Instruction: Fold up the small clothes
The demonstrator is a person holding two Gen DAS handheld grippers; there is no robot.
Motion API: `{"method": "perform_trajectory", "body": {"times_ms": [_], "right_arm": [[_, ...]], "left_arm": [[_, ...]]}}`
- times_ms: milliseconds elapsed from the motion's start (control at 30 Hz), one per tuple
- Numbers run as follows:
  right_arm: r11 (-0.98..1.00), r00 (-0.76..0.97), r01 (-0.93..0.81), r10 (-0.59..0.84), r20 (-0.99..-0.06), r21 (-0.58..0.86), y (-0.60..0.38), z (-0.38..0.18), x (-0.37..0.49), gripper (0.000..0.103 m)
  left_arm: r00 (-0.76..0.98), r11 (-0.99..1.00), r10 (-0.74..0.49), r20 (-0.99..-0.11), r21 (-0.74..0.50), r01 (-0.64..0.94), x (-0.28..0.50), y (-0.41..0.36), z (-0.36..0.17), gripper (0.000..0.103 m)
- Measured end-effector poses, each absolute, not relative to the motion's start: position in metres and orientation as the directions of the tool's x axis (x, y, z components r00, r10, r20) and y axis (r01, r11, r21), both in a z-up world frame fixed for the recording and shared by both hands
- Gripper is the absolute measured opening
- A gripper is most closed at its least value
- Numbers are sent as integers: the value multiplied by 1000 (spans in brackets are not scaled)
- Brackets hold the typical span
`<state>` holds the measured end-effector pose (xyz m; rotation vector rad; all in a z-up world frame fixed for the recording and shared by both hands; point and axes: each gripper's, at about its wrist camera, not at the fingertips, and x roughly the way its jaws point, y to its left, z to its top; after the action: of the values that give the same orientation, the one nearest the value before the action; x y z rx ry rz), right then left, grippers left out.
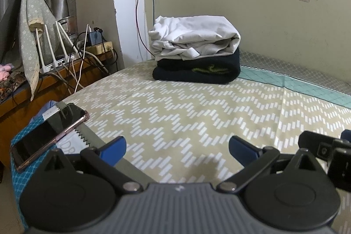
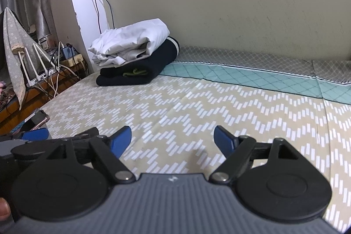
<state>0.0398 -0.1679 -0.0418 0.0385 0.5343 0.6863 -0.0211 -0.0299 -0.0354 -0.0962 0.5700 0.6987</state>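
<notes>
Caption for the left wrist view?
Open left gripper above the patterned bed; folded clothes stacked beyond.

Almost no text can be read. In the left wrist view, a white paper (image 1: 72, 143) lies under the phone (image 1: 47, 135) at the bed's corner; it shows pale letters, perhaps "DB", but they are cut off and uncertain. Each gripper body carries a small white mark, not readable.

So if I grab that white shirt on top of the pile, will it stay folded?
Probably not. The white shirt looks soft and loosely folded, with rumpled layers showing at its edge, so it would likely droop and unfold. It seems light. Pushed, it may slide off the dark garment beneath.
</notes>
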Motion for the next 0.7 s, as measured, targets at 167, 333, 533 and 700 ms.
{"method": "perform_trajectory", "body": {"times_ms": [167, 333, 533, 700], "right_arm": [[779, 645, -596, 608, -462, 195, -166, -41, 39, 86], [777, 639, -597, 611, -467, 200, -167, -42, 41, 87], [779, 637, -593, 610, -472, 206, -167, -42, 41, 87], [780, 637, -590, 608, -473, 208, -167, -42, 42, 88]], "left_arm": [[625, 773, 577, -526, 102, -627, -21, -30, -36, 103], [632, 777, 572, -523, 98, -622, -22, -29, -35, 103], [637, 777, 575, -513, 98, -622, -23, -30, -34, 103], [640, 778, 573, -512, 96, -620, -23, -29, -34, 103]]}}
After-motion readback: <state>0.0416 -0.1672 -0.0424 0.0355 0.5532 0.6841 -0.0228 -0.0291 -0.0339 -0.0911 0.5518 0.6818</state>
